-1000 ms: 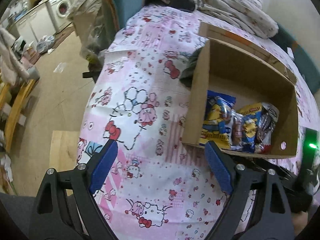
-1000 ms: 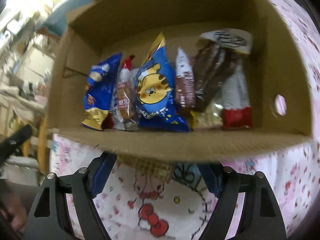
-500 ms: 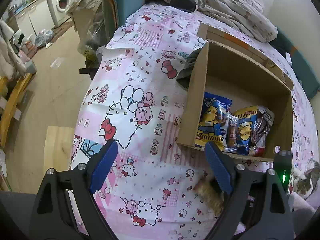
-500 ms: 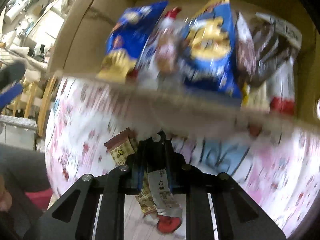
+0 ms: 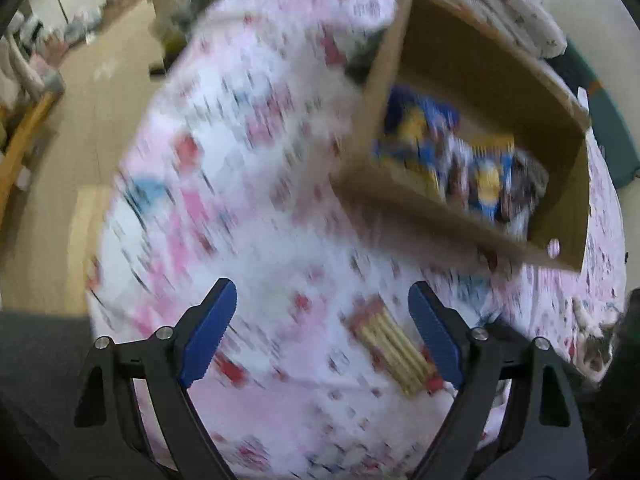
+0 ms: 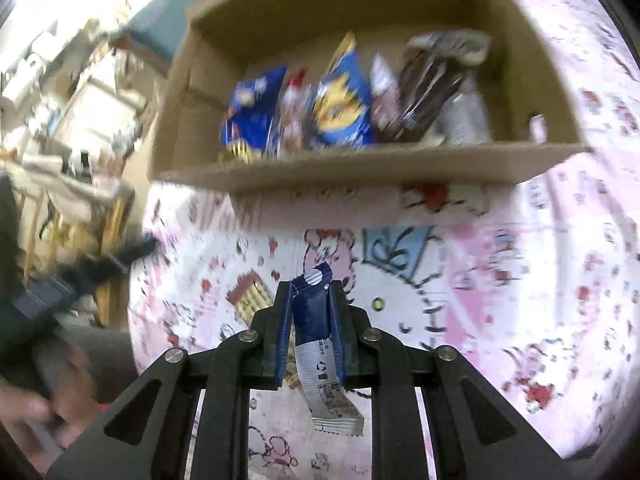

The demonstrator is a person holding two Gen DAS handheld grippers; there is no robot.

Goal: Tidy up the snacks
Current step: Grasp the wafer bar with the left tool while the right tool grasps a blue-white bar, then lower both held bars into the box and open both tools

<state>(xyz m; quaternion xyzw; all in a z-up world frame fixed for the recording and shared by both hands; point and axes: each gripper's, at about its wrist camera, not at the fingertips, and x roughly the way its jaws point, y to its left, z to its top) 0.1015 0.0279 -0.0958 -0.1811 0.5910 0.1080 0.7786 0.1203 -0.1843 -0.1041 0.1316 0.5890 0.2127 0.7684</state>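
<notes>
My right tool [image 6: 310, 312] is clamped on a slim navy-and-silver snack sachet [image 6: 316, 340], held above the pink-patterned bed [image 6: 500, 300] near the cardboard box [image 6: 360, 170] of snacks. My left tool [image 5: 322, 320] is spread apart over a tan wafer packet [image 5: 390, 346].

Open-topped brown cardboard box [image 6: 360, 172]: near wall stands betw gripper & packed snack packets [image 6: 344, 104]; far half of box floor bare; pink cartoon-print tablecloth [image 6: 500, 300] open to the right.
</notes>
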